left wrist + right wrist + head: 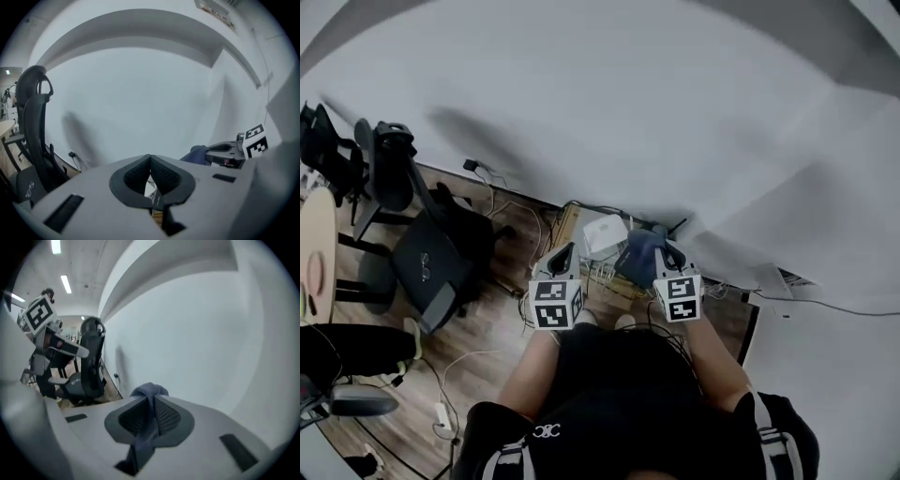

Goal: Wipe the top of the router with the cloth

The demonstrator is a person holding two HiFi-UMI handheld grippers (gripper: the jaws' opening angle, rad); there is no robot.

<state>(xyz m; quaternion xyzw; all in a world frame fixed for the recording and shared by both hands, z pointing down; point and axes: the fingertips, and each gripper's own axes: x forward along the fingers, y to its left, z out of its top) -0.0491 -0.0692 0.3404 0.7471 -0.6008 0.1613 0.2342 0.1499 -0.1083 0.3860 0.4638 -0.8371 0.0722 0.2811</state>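
**Desk:** What did the head view show?

**Photographer:** The white router [605, 234] sat low by the white wall [628, 94], above a tangle of cables [602, 274] and between the two tools. The right gripper [667, 251] held the blue cloth [639, 255] just beside the router's right edge. Whether cloth and router touched could not be made out. The left gripper [566, 251] hung at the router's left. A black office chair [431, 253] stood on the wooden floor [502, 309], well off to the left.

**Desk:** And the left gripper view?

**Photographer:** Its jaws were pressed together with nothing between the pads, and a sliver of white showed below the tips. The right gripper [225, 152] and the cloth [199, 153] appeared at the right, in front of the wall.

**Desk:** The right gripper view?

**Photographer:** Its jaws pinched the cloth [149, 391]. A fold was bunched above the tips and a tail hung down between the pads. The left gripper [65, 348] was at the upper left, with the chair [91, 362] behind it.
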